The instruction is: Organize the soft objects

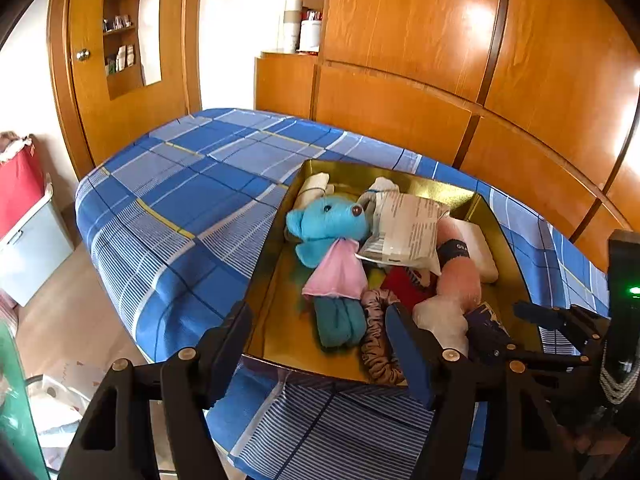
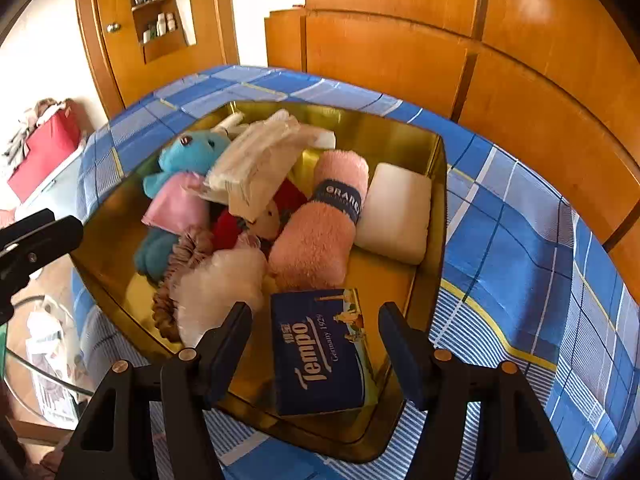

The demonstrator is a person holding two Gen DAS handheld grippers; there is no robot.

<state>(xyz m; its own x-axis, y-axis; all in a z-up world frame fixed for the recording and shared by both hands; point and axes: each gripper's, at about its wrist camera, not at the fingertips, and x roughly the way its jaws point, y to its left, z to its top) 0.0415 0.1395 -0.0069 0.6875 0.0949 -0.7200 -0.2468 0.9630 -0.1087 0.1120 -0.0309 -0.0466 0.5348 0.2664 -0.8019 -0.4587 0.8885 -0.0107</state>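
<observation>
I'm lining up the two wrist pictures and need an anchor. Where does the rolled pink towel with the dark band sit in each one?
Left wrist: the pink towel lies right of centre in the gold box, partly under a white packet.
Right wrist: it lies at centre, fully shown, beside a white pad.
Shared landmark: the blue teddy at the box's left.
</observation>
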